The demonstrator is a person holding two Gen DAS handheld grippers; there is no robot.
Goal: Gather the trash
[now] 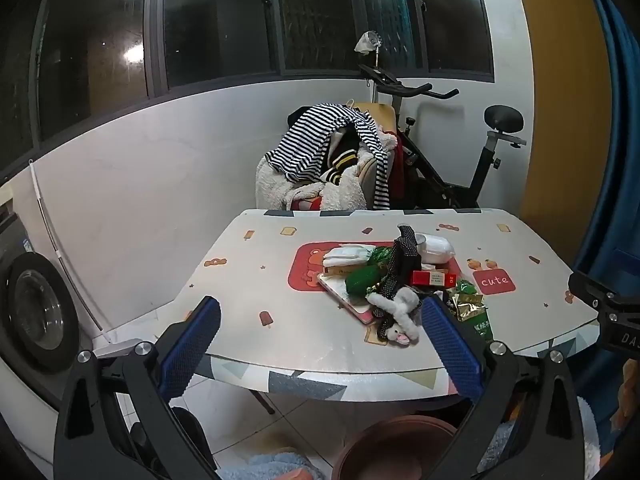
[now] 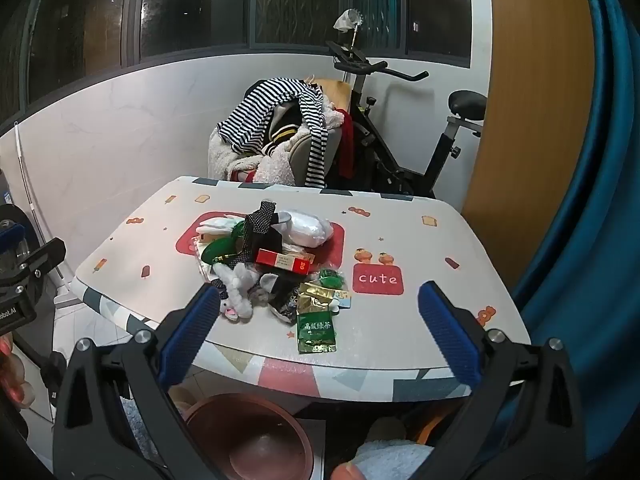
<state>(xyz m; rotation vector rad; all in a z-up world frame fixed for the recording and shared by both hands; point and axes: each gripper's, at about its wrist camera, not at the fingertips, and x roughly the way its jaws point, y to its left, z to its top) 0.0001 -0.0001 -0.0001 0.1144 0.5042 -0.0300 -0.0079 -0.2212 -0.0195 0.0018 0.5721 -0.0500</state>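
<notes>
Trash is heaped near the middle of the worktop [image 2: 400, 320], on and around a red mat [image 2: 336, 240] printed on its cover: a red carton [image 2: 282, 260], a green and gold tea packet [image 2: 316, 322] at the pile's 6 o'clock edge, a white wrapped pack [image 2: 306, 226] at 1 o'clock, a dotted black cloth [image 2: 260, 224], a green bag [image 1: 362, 278] and a grey plush toy [image 2: 240, 284] at 7 o'clock. Chinese characters are printed on the tea packet, and "cute" is read on a red patch [image 2: 378, 279] at the pile's 3 o'clock. A brown basin [image 2: 248, 436] is seen on the floor under the worktop's near edge; its far rim is cut off by the worktop, and nothing can be made out inside it. What lies beneath the heap is hidden. The left tongs [image 1: 320, 328] are spread wide and hold nothing, with the pile at about 1 o'clock beyond them. The right tongs [image 2: 320, 312] are likewise spread wide and empty, the tea packet lying on the worktop between their blue fingers [image 2: 188, 332]. Lettering on the left tongs' body, seen at 9 o'clock in the right view, is cut off.
</notes>
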